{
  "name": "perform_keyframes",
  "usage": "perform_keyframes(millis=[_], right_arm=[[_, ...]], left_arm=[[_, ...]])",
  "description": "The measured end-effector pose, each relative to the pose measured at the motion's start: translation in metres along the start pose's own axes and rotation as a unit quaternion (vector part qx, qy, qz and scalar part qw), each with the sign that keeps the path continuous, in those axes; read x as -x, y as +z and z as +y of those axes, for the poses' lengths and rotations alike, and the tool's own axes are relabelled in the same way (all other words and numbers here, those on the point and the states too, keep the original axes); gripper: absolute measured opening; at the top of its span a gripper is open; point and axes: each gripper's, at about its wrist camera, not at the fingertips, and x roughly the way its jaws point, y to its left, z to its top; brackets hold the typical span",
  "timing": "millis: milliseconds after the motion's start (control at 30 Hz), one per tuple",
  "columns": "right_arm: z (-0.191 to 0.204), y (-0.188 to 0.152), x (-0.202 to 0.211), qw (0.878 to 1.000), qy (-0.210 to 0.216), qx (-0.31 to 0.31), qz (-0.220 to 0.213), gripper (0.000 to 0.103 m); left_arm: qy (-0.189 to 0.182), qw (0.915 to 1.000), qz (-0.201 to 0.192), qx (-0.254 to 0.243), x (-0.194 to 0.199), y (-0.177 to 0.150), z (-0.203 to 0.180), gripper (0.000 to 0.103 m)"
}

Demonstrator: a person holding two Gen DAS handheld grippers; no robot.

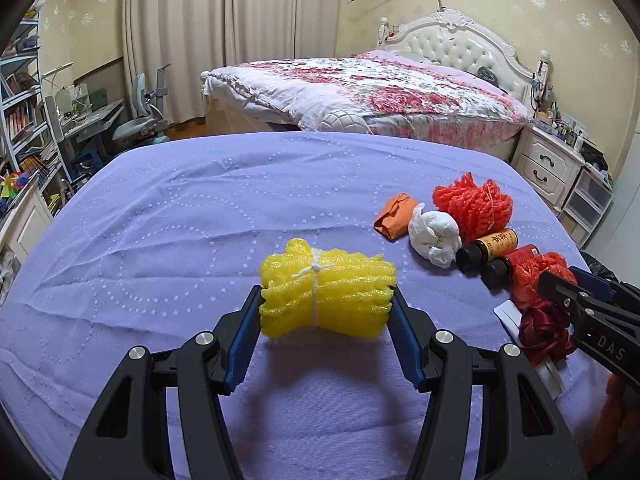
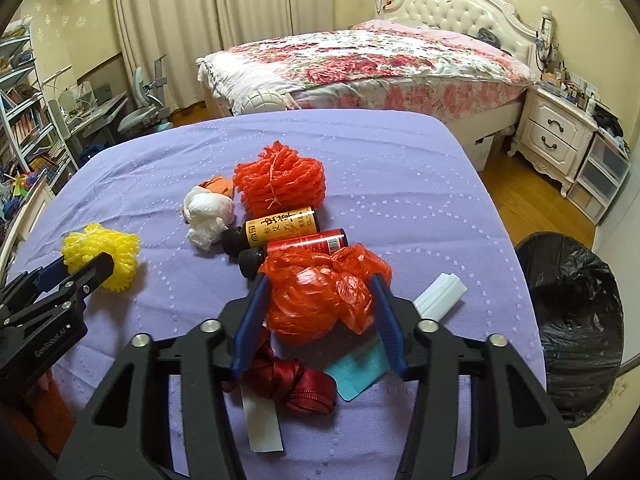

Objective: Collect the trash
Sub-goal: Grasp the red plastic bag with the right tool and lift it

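The left claw (image 1: 326, 300) holds the yellow foam net (image 1: 326, 294) at the lower centre of the left wrist frame, with its blue pads pressed on both ends of the bundle just above the purple desk (image 1: 180, 220). The right claw (image 2: 320, 300) grips the crumpled red plastic bag (image 2: 320, 296) in the centre of the right wrist frame; both pads touch the sides of the bag.

Behind the bag lie two small dark bottles (image 2: 280, 228) (one with a yellow label, one with a red label), a white tissue ball (image 2: 208, 212) and an orange foam net (image 2: 280, 180). Below the bag there are a dark red ribbon (image 2: 296, 384), a teal card (image 2: 356, 368) and a white plastic strip (image 2: 440, 296). The bin with a black bag (image 2: 576, 320) stands at the right edge of the frame, beside the desk.
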Motion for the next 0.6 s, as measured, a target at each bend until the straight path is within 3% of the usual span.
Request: perform_keyframes(millis=[200, 600], right_arm=[[-0.003, 0.001, 0.006, 1.000, 0.001, -0.004, -0.007, 0.034], [-0.015, 0.000, 0.038, 0.999, -0.010, -0.012, -0.041, 0.033]], left_arm=[[-0.001, 1.0000, -0.002, -0.001, 0.004, -0.002, -0.004, 0.059], [-0.008, 0.9997, -0.023, 0.003, 0.023, -0.002, -0.006, 0.058]])
